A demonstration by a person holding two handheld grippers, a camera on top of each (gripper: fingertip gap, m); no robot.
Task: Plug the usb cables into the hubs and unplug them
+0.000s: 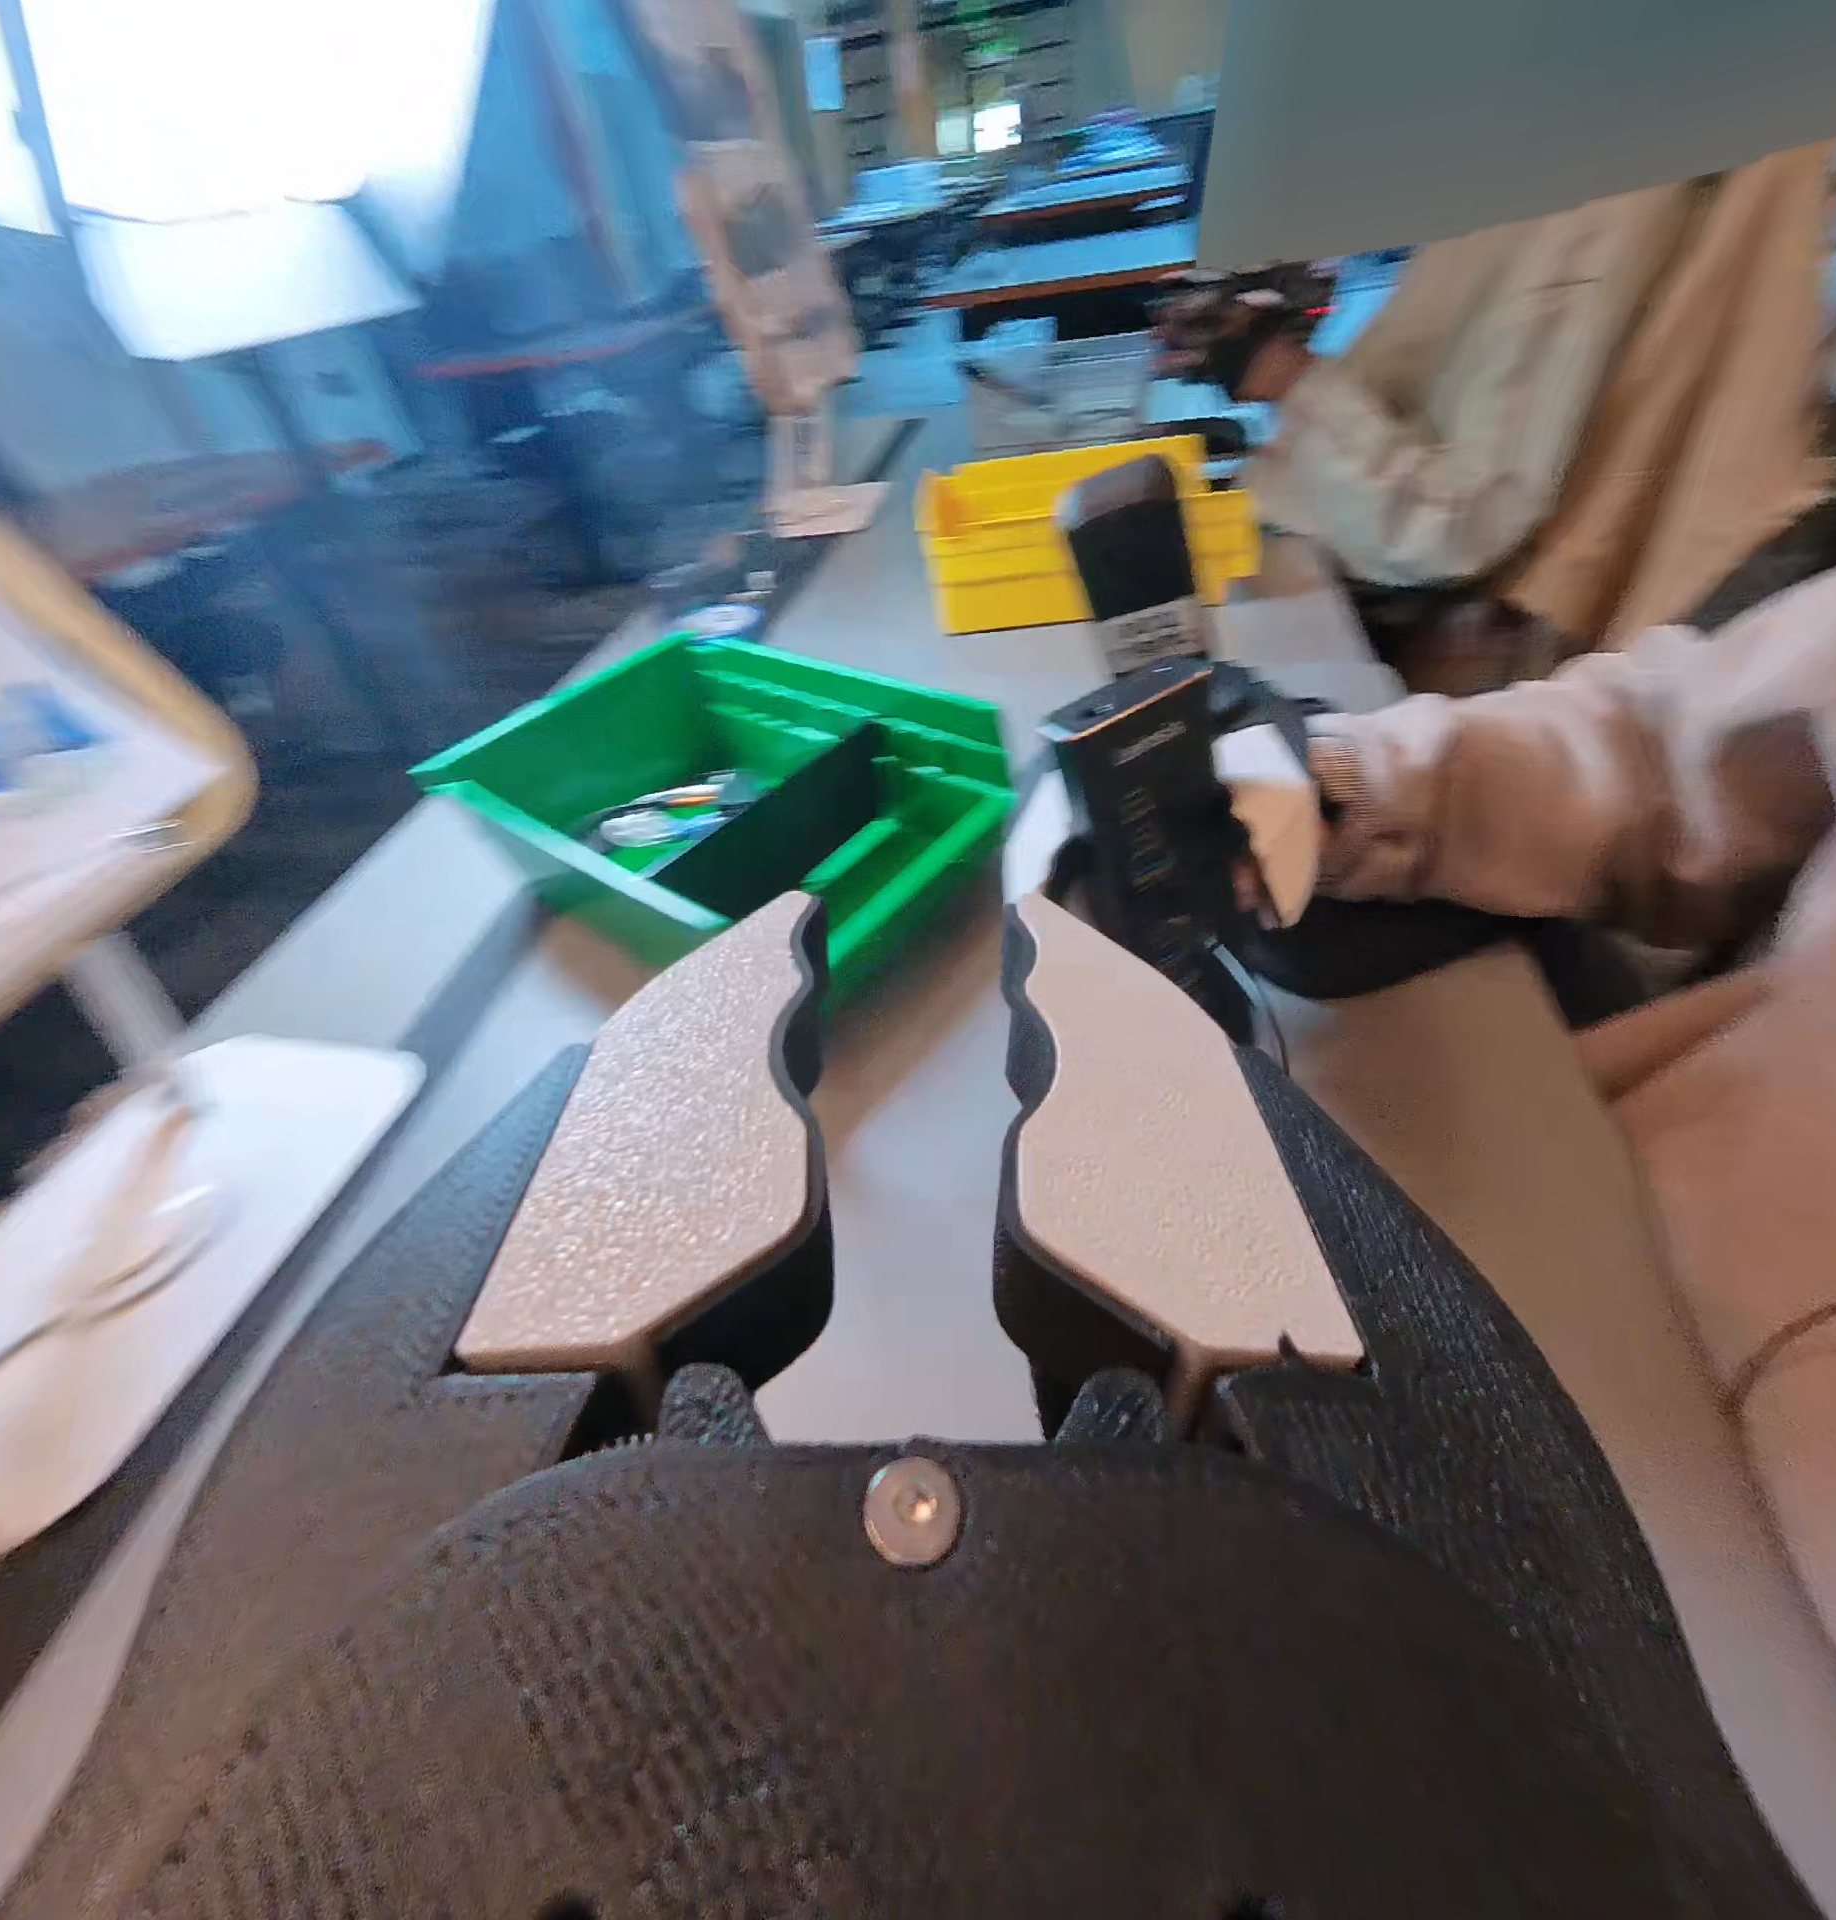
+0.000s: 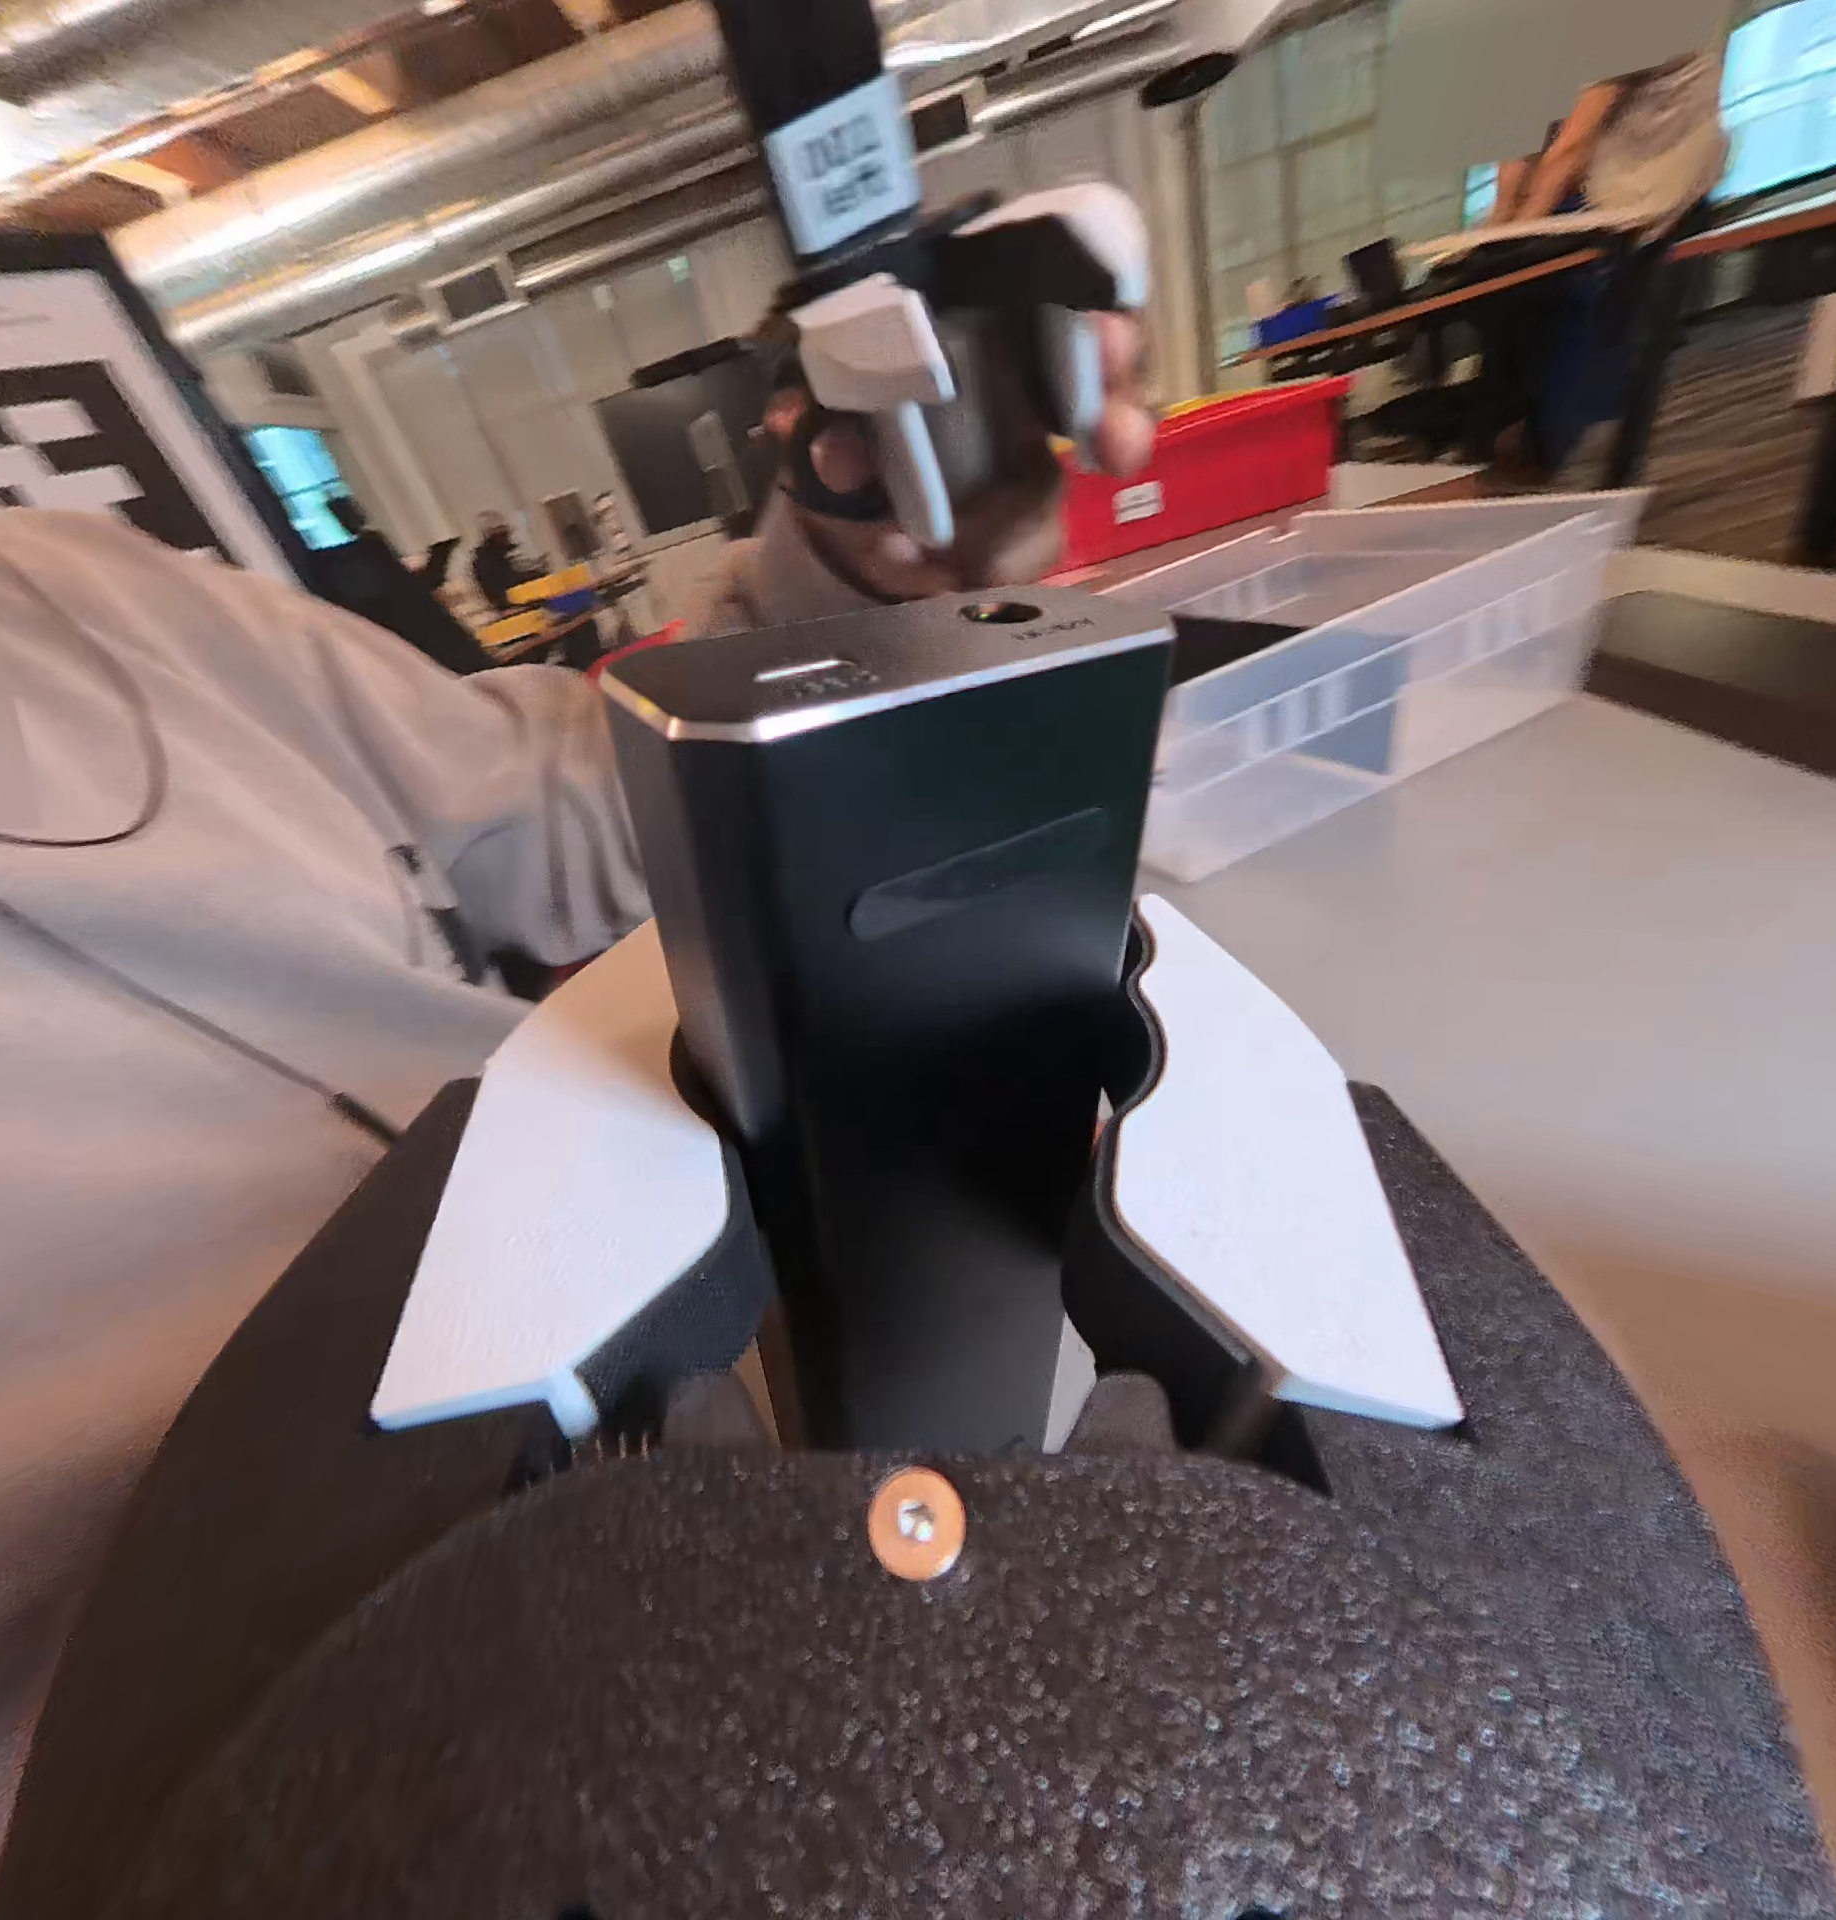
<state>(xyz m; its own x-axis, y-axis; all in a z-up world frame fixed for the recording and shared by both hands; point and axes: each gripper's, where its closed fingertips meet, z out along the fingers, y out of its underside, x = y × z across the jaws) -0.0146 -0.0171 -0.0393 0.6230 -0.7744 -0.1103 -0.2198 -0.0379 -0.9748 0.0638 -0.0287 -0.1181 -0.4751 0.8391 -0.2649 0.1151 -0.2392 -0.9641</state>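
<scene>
My right gripper is shut on a black USB hub with a silver-edged end face, held upright between its white fingers. The hub's end face shows a slot port and a round socket. In the left wrist view the same hub stands up in the right gripper at the right. A dark cable hangs below it. My left gripper is open and empty, raised above the table, short of the hub. The left gripper also shows beyond the hub in the right wrist view.
A green bin with a black divider and small parts sits ahead of my left gripper, yellow bins behind it. A clear plastic tub and a red bin stand on the white table. A person's sleeve crosses at the right. The gap from one gripper's tips to the other's is roughly 12 cm.
</scene>
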